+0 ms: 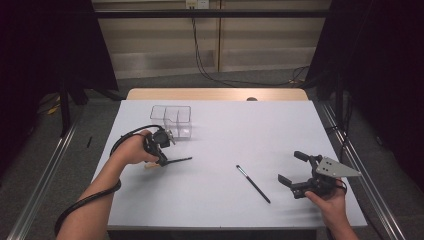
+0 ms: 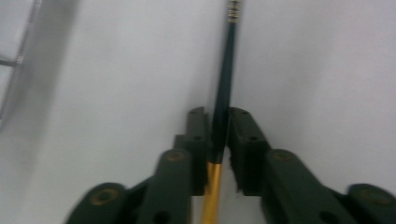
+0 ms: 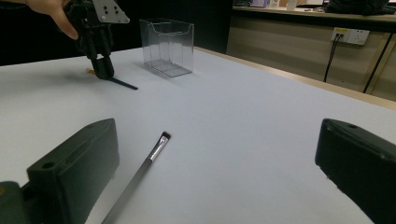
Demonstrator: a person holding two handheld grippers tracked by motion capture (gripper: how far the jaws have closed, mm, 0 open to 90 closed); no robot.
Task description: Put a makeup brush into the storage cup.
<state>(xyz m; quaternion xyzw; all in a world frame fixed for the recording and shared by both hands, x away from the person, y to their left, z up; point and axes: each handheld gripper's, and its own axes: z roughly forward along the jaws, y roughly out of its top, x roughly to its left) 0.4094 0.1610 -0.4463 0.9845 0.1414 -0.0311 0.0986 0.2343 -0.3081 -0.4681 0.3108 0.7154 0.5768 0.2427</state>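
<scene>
1. Nearest, at the table's right front: right gripper [image 1: 296,171], jaws spread wide, nothing between them — resting low over the white table [image 1: 280,125].
2. Just left of it: slim black makeup brush [image 1: 253,183], flat on the table, untouched.
3. Farther left: left gripper [image 2: 219,135] clamped on a dark pencil [image 2: 224,84] with a yellow end.
4. Beyond — clear acrylic organizer [image 1: 172,120], upright.

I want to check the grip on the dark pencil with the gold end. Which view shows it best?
The left gripper view: the pencil runs straight between the closed tongs, pads against its shaft. In the high view it is a thin dark line under the left hand. The right gripper view shows its far end small.
</scene>
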